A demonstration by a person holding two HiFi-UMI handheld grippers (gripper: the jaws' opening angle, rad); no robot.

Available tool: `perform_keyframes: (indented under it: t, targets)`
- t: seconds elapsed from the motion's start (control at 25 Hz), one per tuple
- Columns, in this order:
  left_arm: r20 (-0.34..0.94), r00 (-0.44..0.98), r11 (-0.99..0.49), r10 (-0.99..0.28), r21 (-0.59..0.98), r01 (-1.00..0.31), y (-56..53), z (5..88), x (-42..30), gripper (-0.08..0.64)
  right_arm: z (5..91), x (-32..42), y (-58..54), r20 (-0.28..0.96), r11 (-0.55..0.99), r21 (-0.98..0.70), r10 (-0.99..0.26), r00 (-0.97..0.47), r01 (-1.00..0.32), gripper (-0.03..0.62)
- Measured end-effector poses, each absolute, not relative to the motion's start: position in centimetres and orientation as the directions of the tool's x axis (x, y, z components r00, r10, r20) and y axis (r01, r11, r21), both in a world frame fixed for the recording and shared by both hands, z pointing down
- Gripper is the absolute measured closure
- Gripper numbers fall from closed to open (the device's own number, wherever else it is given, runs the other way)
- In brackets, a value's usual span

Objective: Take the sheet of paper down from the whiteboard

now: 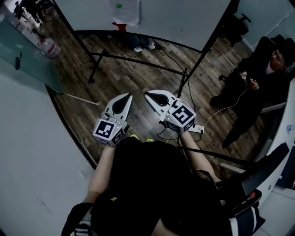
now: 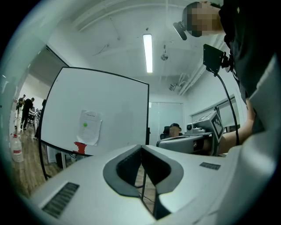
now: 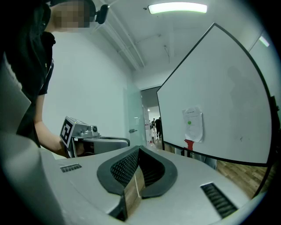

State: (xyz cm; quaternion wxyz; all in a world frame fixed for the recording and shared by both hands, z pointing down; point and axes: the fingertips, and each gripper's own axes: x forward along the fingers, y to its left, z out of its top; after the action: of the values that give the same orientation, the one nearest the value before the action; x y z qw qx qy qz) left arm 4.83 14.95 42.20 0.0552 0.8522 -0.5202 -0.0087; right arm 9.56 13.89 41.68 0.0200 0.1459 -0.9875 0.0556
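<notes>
White sheet of paper (image 1: 125, 11), pinned under a small round green magnet (image 1: 119, 6), hangs on the large white black-framed whiteboard (image 1: 184, 20), well ahead of the person. White left gripper (image 1: 128, 97) and white right gripper (image 1: 148, 95) are held level side by side above the dark wood-plank floor (image 1: 138, 73), each with its jaws pressed together on nothing

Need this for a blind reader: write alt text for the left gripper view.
A sheet of paper with a green dot hangs on a whiteboard. The shut left gripper fills the foreground, the right gripper beside it.
</notes>
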Motion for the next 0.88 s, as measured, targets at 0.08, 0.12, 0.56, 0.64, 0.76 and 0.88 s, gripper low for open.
perform_keyframes:
  t: [0.08,0.12,0.56,0.64,0.76,0.88]
  targets:
    - [0.046,0.460,-0.455,-0.886,0.101,-0.885,14.8,42.3,4.9,0.534,41.7,9.6,13.7,0.052,0.953,-0.104,-0.282,-0.958,-0.286,0.597]
    - [0.049,0.461,-0.455,-0.886,0.097,-0.885,14.7,42.4,4.9,0.534,41.8,9.6,13.6,0.053,0.953,-0.106,-0.279,-0.959,-0.283,0.597]
    - [0.084,0.436,-0.424,-0.896,0.128,-0.896,13.0,42.9,3.3,0.534,42.9,8.8,11.6,0.065,0.944,-0.140,-0.291,-0.955,-0.297,0.597]
    - [0.081,0.441,-0.429,-0.894,0.132,-0.894,12.4,43.3,2.8,0.534,43.2,8.3,11.0,0.068,0.943,-0.141,-0.294,-0.953,-0.301,0.597]
    - [0.062,0.464,-0.454,-0.884,0.123,-0.882,11.1,43.9,1.9,0.534,43.5,7.5,9.6,0.073,0.938,-0.141,-0.310,-0.948,-0.317,0.597]
    - [0.059,0.477,-0.468,-0.877,0.117,-0.876,9.3,44.0,0.6,0.534,43.5,6.2,7.8,0.076,0.934,-0.134,-0.322,-0.944,-0.330,0.597]
